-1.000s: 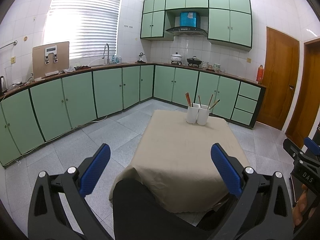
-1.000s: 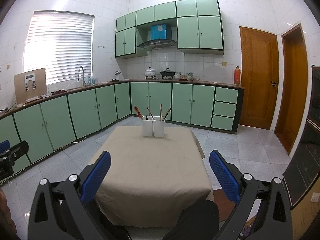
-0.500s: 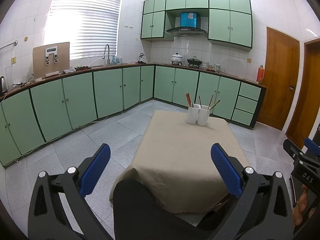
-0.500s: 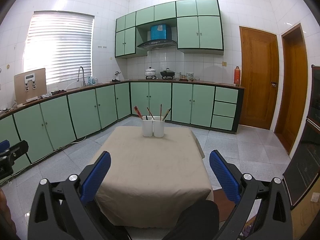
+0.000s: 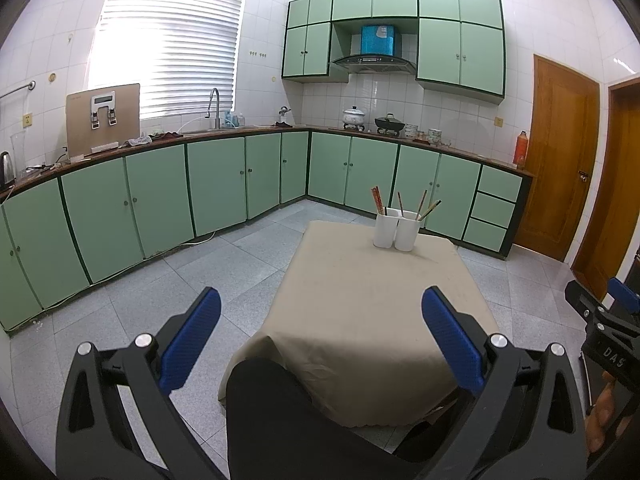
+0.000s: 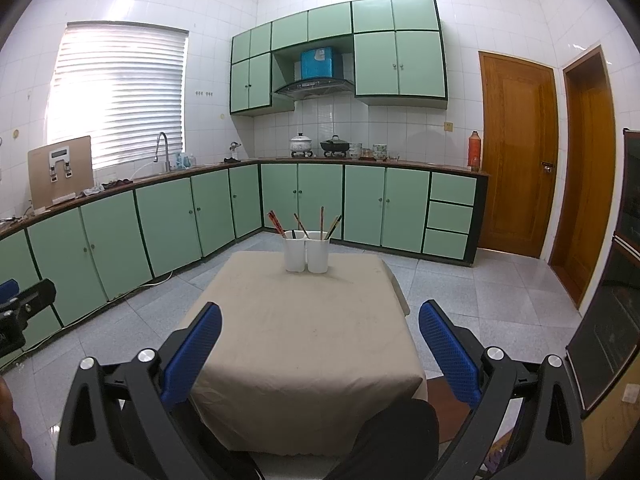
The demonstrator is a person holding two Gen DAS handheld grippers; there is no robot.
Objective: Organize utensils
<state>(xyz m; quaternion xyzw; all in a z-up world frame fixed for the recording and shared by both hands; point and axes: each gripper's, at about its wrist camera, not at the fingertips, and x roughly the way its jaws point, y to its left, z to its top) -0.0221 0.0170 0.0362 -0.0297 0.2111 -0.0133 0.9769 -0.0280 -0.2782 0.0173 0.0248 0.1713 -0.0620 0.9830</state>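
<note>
Both claws [image 5: 320,320] [image 6: 320,326] agape, empty; utensils [image 6: 306,224] too small to ID.

Two white cups [image 6: 307,255] touching, upright at table's far end; chopsticks [image 6: 322,223] inside (leaning outward).

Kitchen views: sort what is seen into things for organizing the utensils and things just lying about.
For the job:
- two white holders at the table's far end
- chopsticks standing in them
- left gripper, open
- right gripper, open

Just lying about:
- white pot and black wok on the stove
- orange flask
- faucet
</note>
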